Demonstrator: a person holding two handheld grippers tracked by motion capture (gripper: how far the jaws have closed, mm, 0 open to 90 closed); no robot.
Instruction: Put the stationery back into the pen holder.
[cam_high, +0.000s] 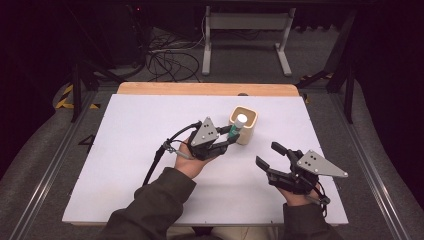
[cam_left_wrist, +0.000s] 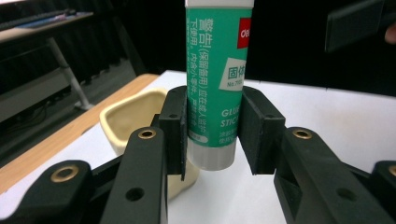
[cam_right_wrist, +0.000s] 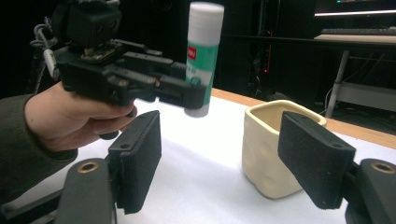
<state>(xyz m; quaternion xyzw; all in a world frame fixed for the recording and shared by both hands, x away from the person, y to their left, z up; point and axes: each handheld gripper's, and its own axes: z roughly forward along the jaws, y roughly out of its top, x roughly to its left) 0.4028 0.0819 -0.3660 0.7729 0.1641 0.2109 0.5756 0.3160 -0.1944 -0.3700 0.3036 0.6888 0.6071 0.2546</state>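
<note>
- Left gripper (cam_left_wrist: 212, 135) clamps the glue stick (cam_left_wrist: 217, 79) upright; we keep it vertical over the cup (cam_high: 243, 124).
- Right gripper (cam_right_wrist: 224, 158) stands wide, empty.

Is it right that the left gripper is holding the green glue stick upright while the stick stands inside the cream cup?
Not quite. The left gripper holds the glue stick upright, but in the air beside the cream cup, not inside it. The right gripper view shows this.
</note>
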